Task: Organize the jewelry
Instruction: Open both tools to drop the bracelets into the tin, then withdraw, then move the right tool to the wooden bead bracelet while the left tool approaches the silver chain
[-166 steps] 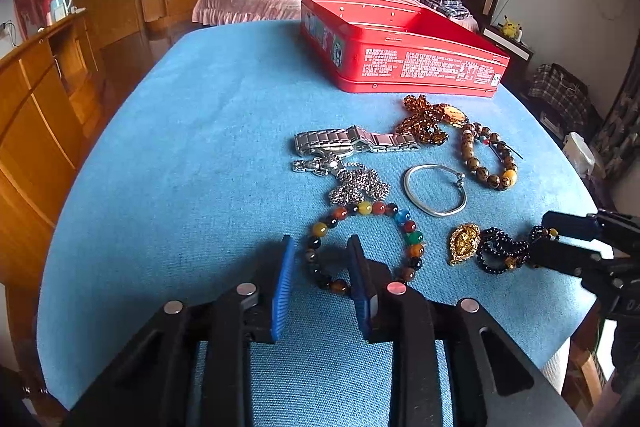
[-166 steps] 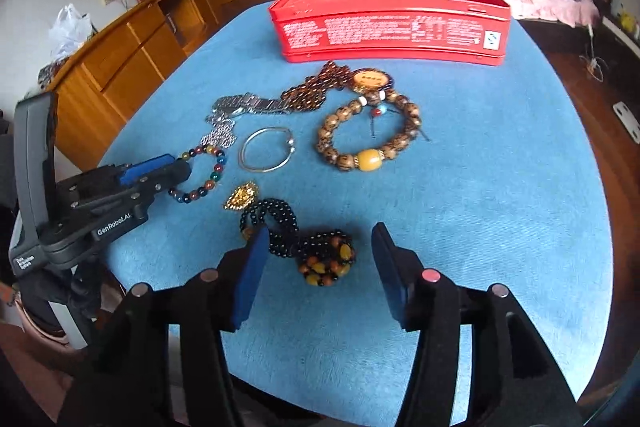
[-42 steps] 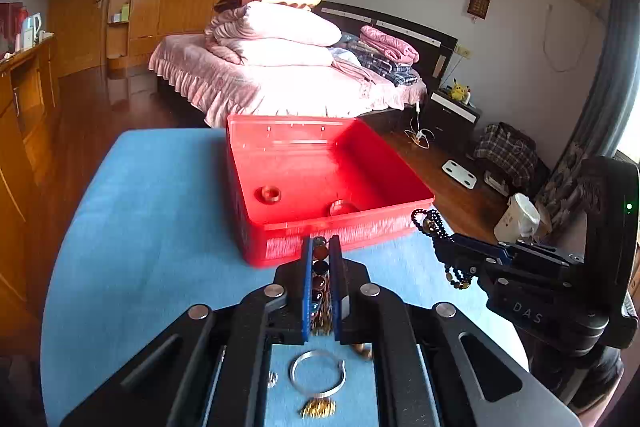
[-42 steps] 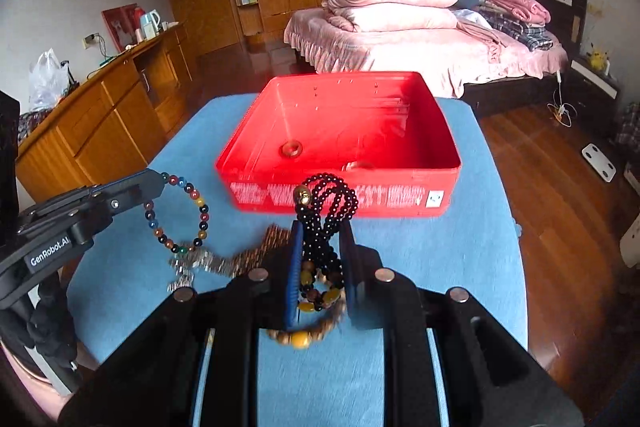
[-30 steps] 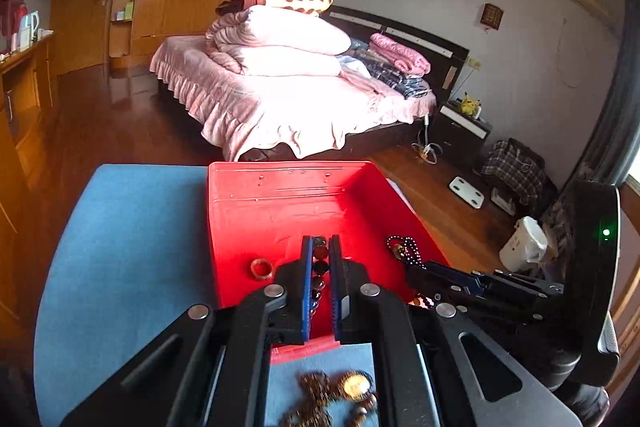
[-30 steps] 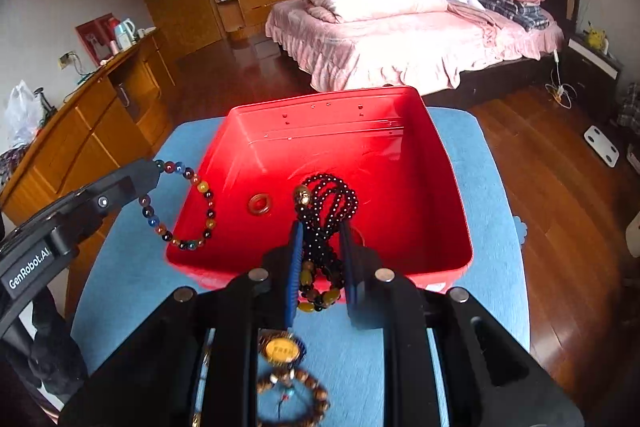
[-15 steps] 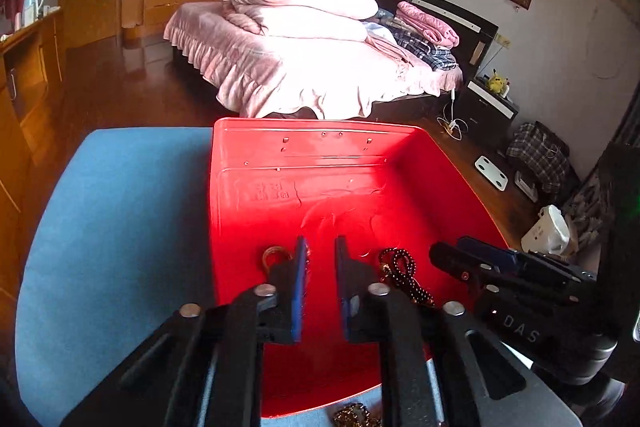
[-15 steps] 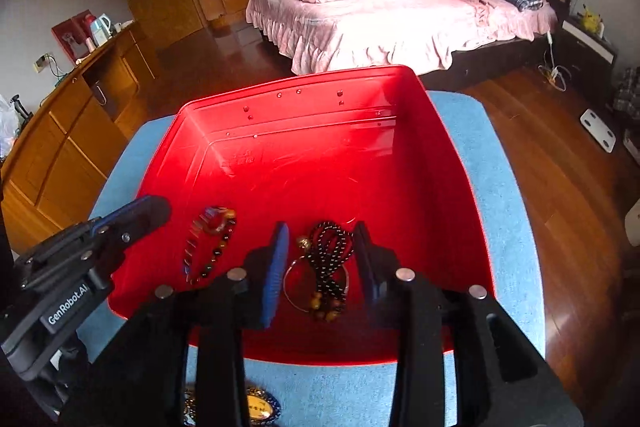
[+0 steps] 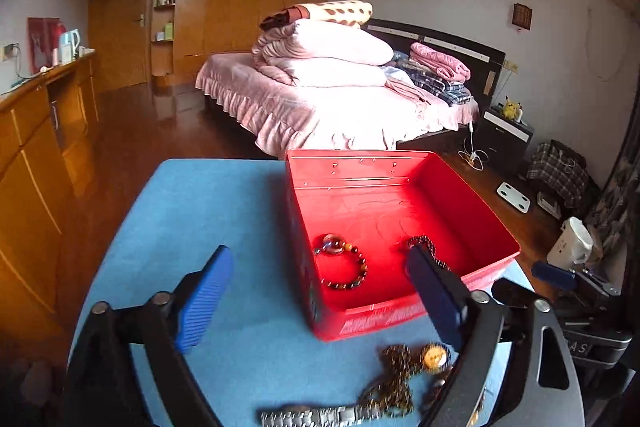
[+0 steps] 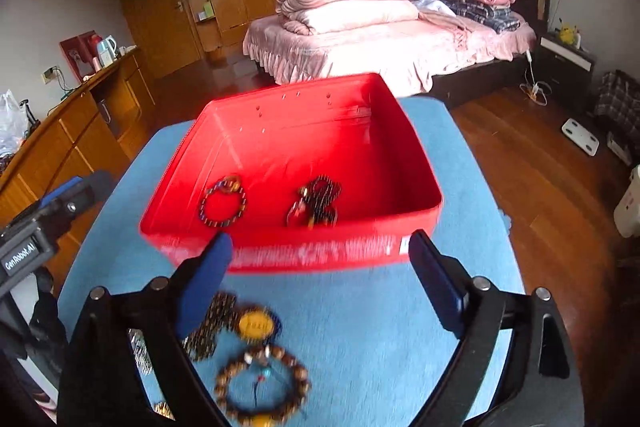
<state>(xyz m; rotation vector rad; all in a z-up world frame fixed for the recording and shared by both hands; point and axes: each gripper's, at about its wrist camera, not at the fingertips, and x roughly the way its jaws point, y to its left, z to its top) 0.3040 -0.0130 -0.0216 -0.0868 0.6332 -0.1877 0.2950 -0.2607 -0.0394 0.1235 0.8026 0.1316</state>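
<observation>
Left gripper (image 9: 316,295) and right gripper (image 10: 316,279): both spread wide, empty, above blue worktop (image 10: 360,327). In red box (image 10: 420,163): colored bracelet (image 10: 223,203), black beads (image 10: 320,201). On worktop, near side of box: brown bracelet (image 10: 262,389), watch (image 9: 320,415), amber necklace (image 9: 400,367).

Motion blur smeared the amber necklace (image 10: 224,323) and wooden bead bracelet (image 10: 262,389) lying nearer than the red box (image 10: 304,251); bead detail unreadable. The steel watch band (image 9: 320,415) was cut by the bottom edge. Inside the box, the black bead strand (image 9: 426,247) sat partly behind the left gripper's finger (image 9: 434,293).
</observation>
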